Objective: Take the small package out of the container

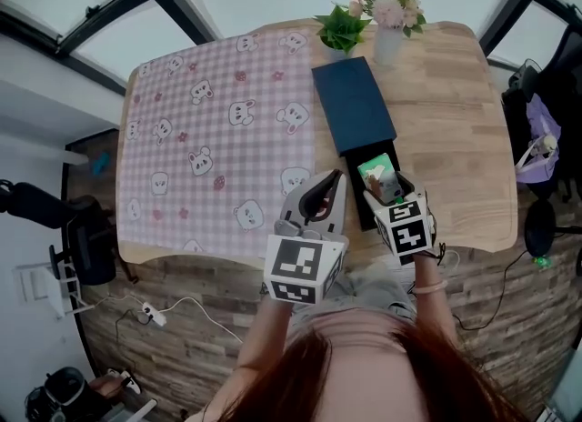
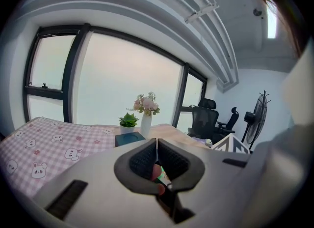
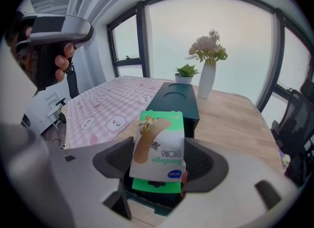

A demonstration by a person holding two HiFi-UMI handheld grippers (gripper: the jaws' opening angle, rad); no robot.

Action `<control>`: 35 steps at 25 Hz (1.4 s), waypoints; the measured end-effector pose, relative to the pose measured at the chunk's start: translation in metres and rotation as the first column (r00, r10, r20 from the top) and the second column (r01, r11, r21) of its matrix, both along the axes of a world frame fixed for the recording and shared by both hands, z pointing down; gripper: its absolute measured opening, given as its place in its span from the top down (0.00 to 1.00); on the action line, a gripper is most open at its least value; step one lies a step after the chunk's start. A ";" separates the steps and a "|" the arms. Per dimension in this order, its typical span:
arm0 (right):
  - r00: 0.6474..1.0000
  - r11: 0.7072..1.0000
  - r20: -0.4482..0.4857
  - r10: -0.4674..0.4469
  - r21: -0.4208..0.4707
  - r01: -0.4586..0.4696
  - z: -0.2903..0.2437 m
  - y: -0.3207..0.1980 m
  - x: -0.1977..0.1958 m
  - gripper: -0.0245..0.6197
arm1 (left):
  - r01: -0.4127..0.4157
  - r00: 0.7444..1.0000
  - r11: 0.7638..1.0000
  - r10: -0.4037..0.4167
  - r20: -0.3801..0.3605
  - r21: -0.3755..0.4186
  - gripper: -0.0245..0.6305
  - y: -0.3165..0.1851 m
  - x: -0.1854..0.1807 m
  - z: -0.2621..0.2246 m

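Cloth (image 1: 209,129), pink-checked and printed with little animals, covers the left part of the wooden table (image 1: 455,111). Just past the cloth's near right corner I hold my left gripper (image 1: 320,195) raised over the table's near edge. Its two dark ribbed pads (image 2: 141,160) are pressed together along a thin seam with nothing caught between them, and it touches neither the cloth nor the box. Right beside it lies the container (image 1: 353,102), a long dark box set lengthwise just off the cloth's right edge. Its cover sits over the far part, and its inner tray is drawn out toward me, so the near end is open. Over that open end is the small package (image 1: 377,175), a flat white-and-green bandage box with a picture of a plaster on its face. My right gripper (image 1: 386,189) has it, with the jaws closed onto its two side edges. The box stands tilted between them, its green lower end low over the tray, and I cannot tell whether that end is clear of the tray. At the far end of the container stand a small green plant (image 1: 343,27) and, just right of it, a white vase (image 1: 386,45) of pale flowers.
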State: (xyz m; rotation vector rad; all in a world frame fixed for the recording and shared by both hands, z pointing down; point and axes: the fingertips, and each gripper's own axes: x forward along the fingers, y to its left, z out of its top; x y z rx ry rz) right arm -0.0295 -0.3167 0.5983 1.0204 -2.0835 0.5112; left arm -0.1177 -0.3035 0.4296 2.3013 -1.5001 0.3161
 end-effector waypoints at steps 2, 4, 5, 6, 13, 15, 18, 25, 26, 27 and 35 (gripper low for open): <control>1.000 1.000 0.006 -0.006 0.022 0.006 -0.008 0.002 0.003 0.46 | 0.013 1.000 1.000 -0.013 0.000 0.016 0.94 0.006 0.001 -0.004; 1.000 0.999 0.016 -0.010 0.034 0.009 -0.015 0.003 0.005 0.46 | 0.026 1.000 0.999 -0.026 -0.003 0.032 0.94 0.010 0.002 -0.008; 1.000 0.999 0.021 -0.013 0.041 0.012 -0.019 0.005 0.006 0.46 | 0.031 1.000 0.999 -0.030 -0.004 0.039 0.94 0.013 0.003 -0.009; 1.000 0.999 0.024 -0.016 0.052 0.015 -0.023 0.006 0.007 0.46 | 0.034 0.999 0.998 -0.034 -0.004 0.045 0.94 0.015 0.005 -0.012; 0.998 0.992 0.048 -0.031 0.122 0.025 -0.049 0.014 0.020 0.46 | 0.049 0.999 0.995 -0.050 0.008 0.092 0.94 0.031 0.018 -0.029; 0.998 0.989 0.058 -0.032 0.147 0.023 -0.056 0.015 0.023 0.46 | 0.053 0.998 0.993 -0.054 0.014 0.106 0.94 0.035 0.021 -0.033; 0.997 0.983 0.075 -0.033 0.182 0.019 -0.068 0.015 0.027 0.46 | 0.056 0.998 0.990 -0.060 0.024 0.130 0.94 0.040 0.027 -0.040; 0.992 0.962 0.119 -0.048 0.273 0.014 -0.104 0.022 0.036 0.46 | 0.062 0.996 0.981 -0.072 0.049 0.186 0.94 0.055 0.039 -0.058; 0.991 0.959 0.124 -0.050 0.283 0.013 -0.109 0.023 0.038 0.46 | 0.063 0.996 0.979 -0.074 0.052 0.193 0.94 0.057 0.041 -0.060; 0.990 0.956 0.129 -0.051 0.293 0.011 -0.113 0.024 0.039 0.46 | 0.062 0.996 0.978 -0.075 0.056 0.199 0.94 0.059 0.043 -0.062; 0.982 0.925 0.179 -0.060 0.380 -0.013 -0.148 0.035 0.046 0.46 | 0.056 0.993 0.967 -0.080 0.088 0.250 0.94 0.073 0.050 -0.078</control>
